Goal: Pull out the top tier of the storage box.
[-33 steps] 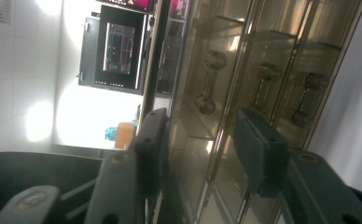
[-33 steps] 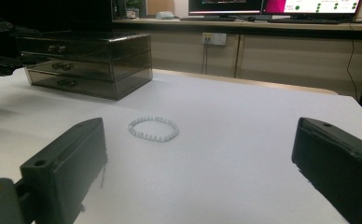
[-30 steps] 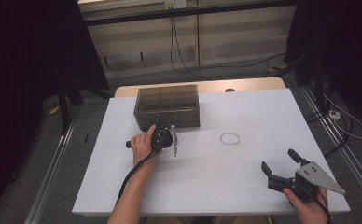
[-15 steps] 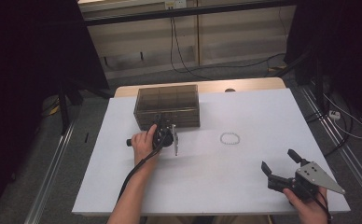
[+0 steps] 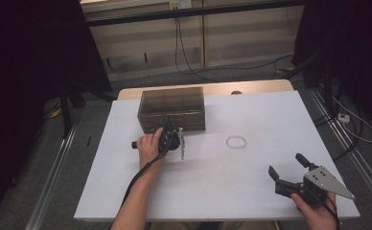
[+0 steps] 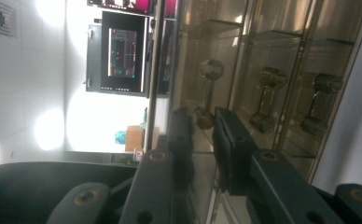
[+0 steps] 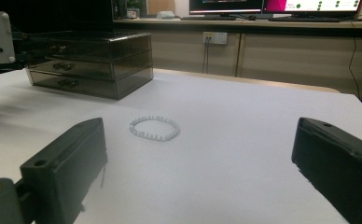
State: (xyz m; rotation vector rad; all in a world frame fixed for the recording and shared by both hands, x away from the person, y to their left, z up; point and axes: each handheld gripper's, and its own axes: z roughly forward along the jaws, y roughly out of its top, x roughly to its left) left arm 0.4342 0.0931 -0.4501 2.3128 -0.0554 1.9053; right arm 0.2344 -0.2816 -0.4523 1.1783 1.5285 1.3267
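- Smoky-grey acrylic drawer box (image 5: 172, 108) stands on the white bench (image 5: 270, 201) and serves as the landmark; its drawers all look pushed in.
- Left tool (image 5: 167, 128) sits right against the box's front face, turned on its side, held by the left hand (image 5: 148, 146).
- In the left gripper view its jaws have just been closing and stand almost together, with a dumbbell-shaped metal drawer handle (image 6: 209, 70) reaching down between their tips. I cannot tell whether the pads already press on it.
- Right tool (image 5: 289, 167) rests well away from the box, towards the near right corner of the bench, jaws wide apart and empty.
- White bead bracelet (image 5: 236, 142) lies flat on the bench in front of the box and to its right, apart from both tools.
- The step in hand looks like gripping that handle to draw the drawer out.
- To do it well:
  - centre the handle's bar between the pads before clamping fully;
  - pull straight out, square to the front face, so the drawer does not jam;
  - pull slowly, since the light box may slide along; the free right tool could steady it.
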